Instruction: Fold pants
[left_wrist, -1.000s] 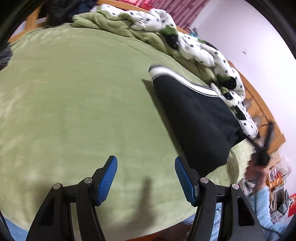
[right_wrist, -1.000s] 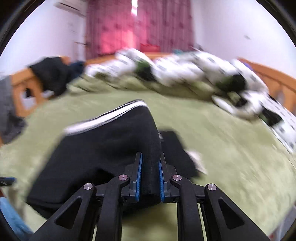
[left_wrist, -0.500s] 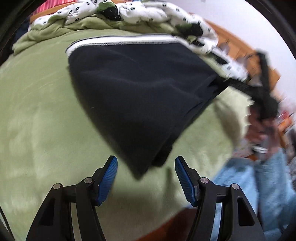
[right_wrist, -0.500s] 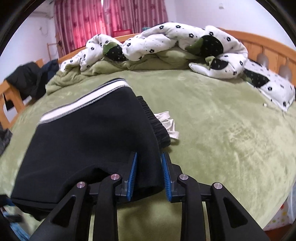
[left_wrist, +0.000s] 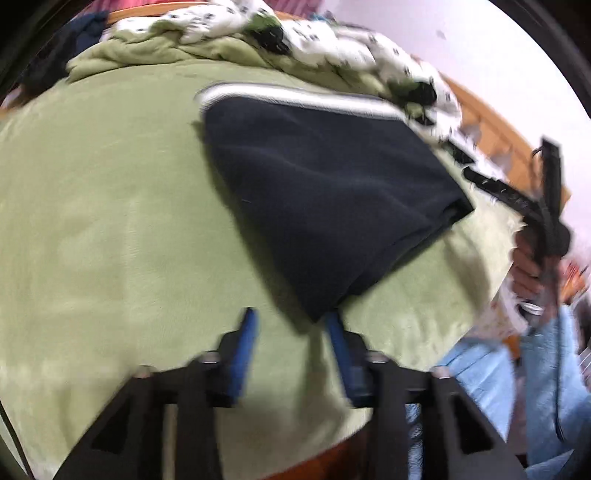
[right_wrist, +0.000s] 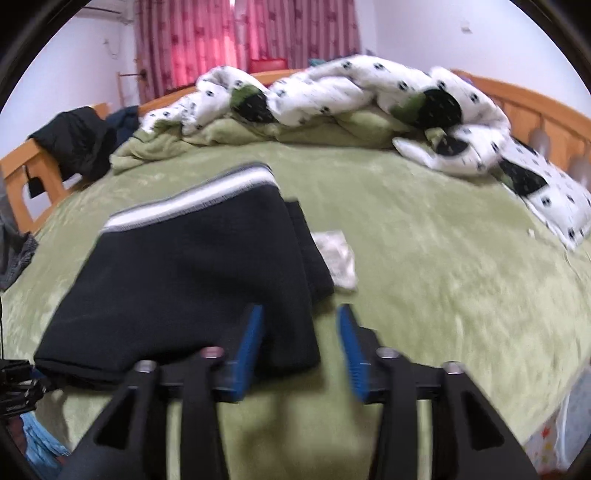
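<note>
The black pants (left_wrist: 332, 192) lie folded on the green bed cover, a white and grey stripe along their far edge. In the right wrist view the pants (right_wrist: 192, 280) lie flat, with a white drawstring (right_wrist: 338, 254) beside them. My left gripper (left_wrist: 291, 332) is open, just short of the pants' near corner, touching nothing. My right gripper (right_wrist: 301, 332) is open, its left finger over the pants' near edge, holding nothing. The right gripper also shows in the left wrist view (left_wrist: 546, 206), in a hand at the bed's right side.
A white spotted quilt (right_wrist: 351, 96) and a green blanket (right_wrist: 177, 147) are heaped along the far side. A wooden bed frame (right_wrist: 546, 122) runs behind. Dark clothes (right_wrist: 77, 136) hang on the left rail. The green cover (left_wrist: 92, 221) spreads left of the pants.
My right gripper has opened and let go of the pants, which now lie flat. My left gripper has narrowed and backed off a little from the pants' corner.
</note>
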